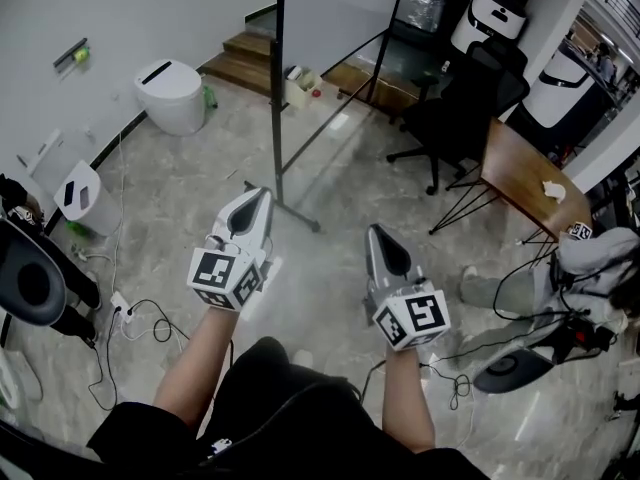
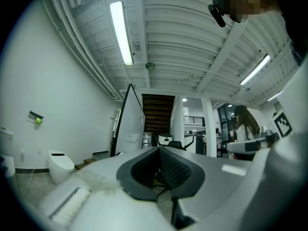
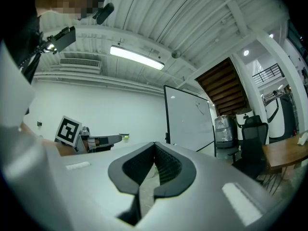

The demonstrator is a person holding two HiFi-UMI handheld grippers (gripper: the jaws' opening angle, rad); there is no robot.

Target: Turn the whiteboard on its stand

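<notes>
The whiteboard point(image 1: 335, 8) stands on a black metal stand, seen nearly edge-on at the top of the head view, its foot bar point(image 1: 298, 215) resting on the marble floor. My left gripper point(image 1: 263, 192) is held in the air just short of that foot, shut and empty. My right gripper point(image 1: 372, 228) hovers beside it to the right, also shut with nothing in it. In the left gripper view the whiteboard point(image 2: 131, 124) rises ahead beyond the closed tip point(image 2: 159, 148). The right gripper view shows the board's face point(image 3: 190, 119) ahead, past the closed tip point(image 3: 154, 144).
A white toilet-shaped unit point(image 1: 170, 95) and wooden steps point(image 1: 250, 63) lie behind the board to the left. A black office chair point(image 1: 465, 108) and a wooden table point(image 1: 525, 178) stand to the right. Cables point(image 1: 130, 318) trail over the floor on the left. A person in grey point(image 1: 590, 258) is at the far right.
</notes>
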